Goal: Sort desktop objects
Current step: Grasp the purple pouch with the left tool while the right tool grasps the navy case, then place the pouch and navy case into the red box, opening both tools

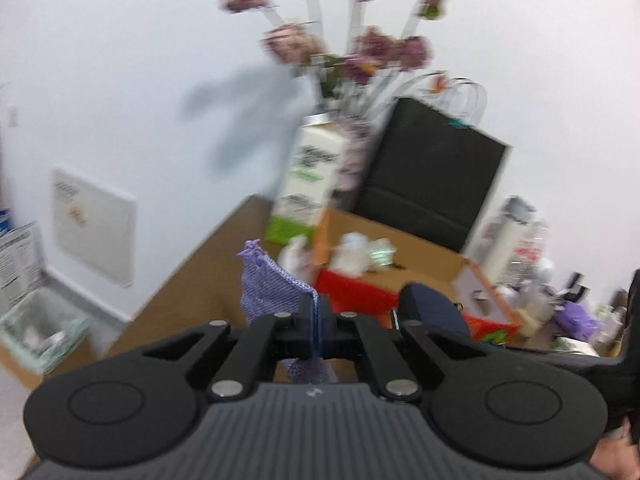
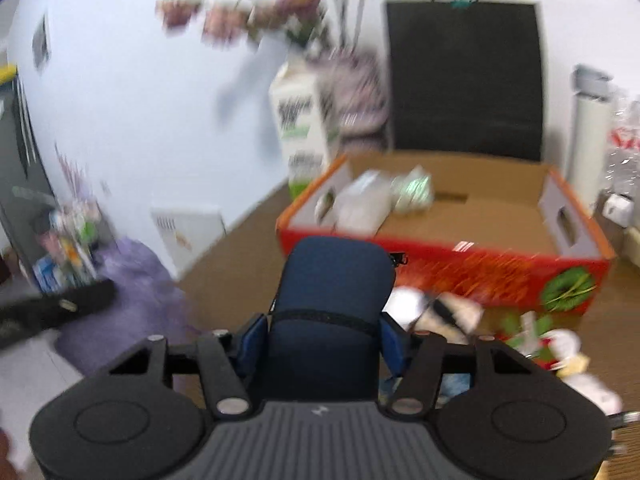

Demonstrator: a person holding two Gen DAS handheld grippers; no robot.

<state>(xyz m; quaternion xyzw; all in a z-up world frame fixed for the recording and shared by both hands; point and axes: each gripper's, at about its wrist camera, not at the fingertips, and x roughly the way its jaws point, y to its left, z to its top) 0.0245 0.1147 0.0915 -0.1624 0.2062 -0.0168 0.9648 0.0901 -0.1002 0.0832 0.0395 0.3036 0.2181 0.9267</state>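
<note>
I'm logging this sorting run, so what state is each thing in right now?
Left tongs: shut on the purple mesh pouch.
Purple mesh pouch: held up off the desk, pinched by an edge.
Right tongs: shut on the navy case.
Navy case: held upright, lifted in front of the box.
Cardboard box: open-topped, a few wrapped items in its far left corner.
Black gift bag: upright behind the box.

Both wrist views are bright and evenly lit, the white wall (image 1: 120, 80) nearly washed out. The flowers (image 1: 348, 20) throw a soft grey shadow on the wall, up and to the left of the left gripper (image 1: 316, 320). Motion blur smears everything ahead of the fingers, worst on the flowers and the cardboard box (image 2: 480, 216); only the gripper bodies are sharp. Fisheye curvature bends the edges, and the corners are black.
</note>
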